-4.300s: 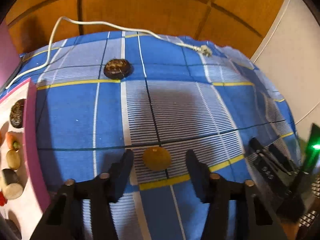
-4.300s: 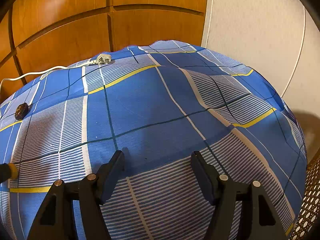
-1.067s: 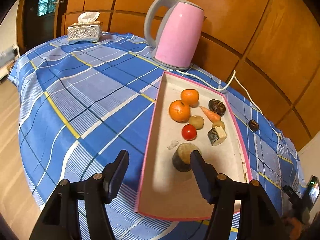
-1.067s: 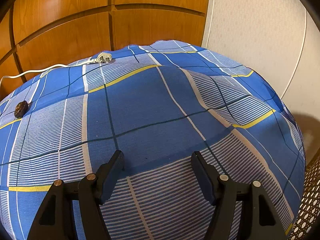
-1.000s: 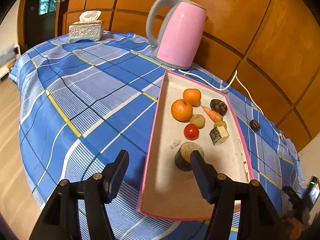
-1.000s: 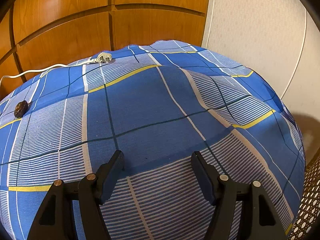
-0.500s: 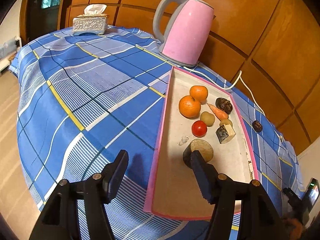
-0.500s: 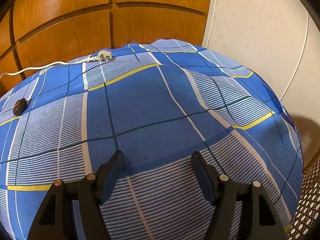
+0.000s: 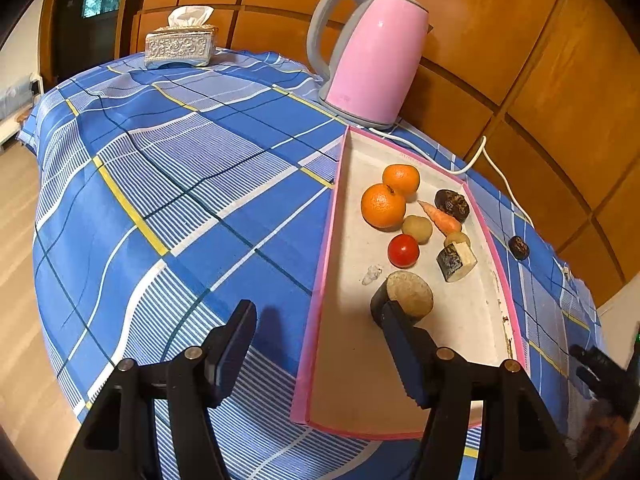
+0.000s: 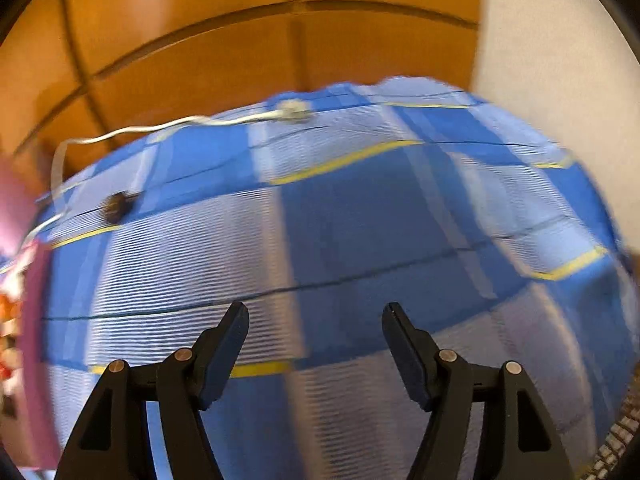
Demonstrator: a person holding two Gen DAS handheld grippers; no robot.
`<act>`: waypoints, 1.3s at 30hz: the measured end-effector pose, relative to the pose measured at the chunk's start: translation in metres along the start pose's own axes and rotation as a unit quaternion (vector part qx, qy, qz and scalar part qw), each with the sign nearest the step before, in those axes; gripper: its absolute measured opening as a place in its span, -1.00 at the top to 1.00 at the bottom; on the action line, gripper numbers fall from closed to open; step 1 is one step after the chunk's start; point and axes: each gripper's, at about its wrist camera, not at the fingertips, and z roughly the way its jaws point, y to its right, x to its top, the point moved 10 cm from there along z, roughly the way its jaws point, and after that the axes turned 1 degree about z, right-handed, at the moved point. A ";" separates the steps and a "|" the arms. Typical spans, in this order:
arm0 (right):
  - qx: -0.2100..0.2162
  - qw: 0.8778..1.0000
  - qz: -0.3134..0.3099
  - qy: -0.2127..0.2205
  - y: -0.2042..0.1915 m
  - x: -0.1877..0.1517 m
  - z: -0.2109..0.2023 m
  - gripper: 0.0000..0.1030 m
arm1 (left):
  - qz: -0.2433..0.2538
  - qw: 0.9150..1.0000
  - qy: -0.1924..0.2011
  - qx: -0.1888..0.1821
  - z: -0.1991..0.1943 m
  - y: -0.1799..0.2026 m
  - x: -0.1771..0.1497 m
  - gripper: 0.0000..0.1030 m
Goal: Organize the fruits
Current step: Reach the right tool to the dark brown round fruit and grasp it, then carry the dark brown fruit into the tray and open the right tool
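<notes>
The small dark wrinkled fruit on the blue plaid tabletop lies far forward-left of the spread, empty right claw, outside the pink-rimmed tray; the left claw is spread too.

A table draped in a blue checked cloth with white and yellow stripes carries a long pink-rimmed tray on the right side of the left wrist view. At the tray's far end stands a pink kettle, its white cord trailing along the far edge to a plug. A silver tissue box sits at the far left corner. One dark round fruit lies on the cloth just right of the tray, near the cord.
</notes>
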 end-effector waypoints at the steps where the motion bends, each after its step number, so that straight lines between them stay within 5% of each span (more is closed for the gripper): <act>1: 0.017 1.000 -0.004 -0.008 -0.009 0.000 0.002 -0.36 | 0.000 1.000 0.000 0.000 0.000 0.000 0.000 -0.28; 9: 0.119 0.989 -0.087 -0.031 -0.108 0.026 0.020 -0.36 | -0.003 1.000 -0.001 -0.001 0.000 0.000 0.002 -0.30; 19: 0.110 0.976 -0.188 -0.025 -0.205 0.073 0.062 -0.37 | -0.013 1.000 -0.010 0.004 0.005 -0.007 0.003 -0.30; 25: 0.085 0.976 -0.192 -0.048 -0.214 0.078 0.095 -0.34 | -0.016 1.000 -0.015 0.008 0.007 -0.011 0.002 -0.30; 27: 0.081 0.974 -0.201 -0.064 -0.215 0.074 0.106 0.09 | -0.018 1.000 -0.016 0.007 0.007 -0.011 0.002 -0.30; 39: 0.137 0.961 -0.234 -0.053 -0.193 0.026 0.045 0.10 | -0.012 1.000 -0.009 -0.001 0.003 -0.002 0.002 -0.30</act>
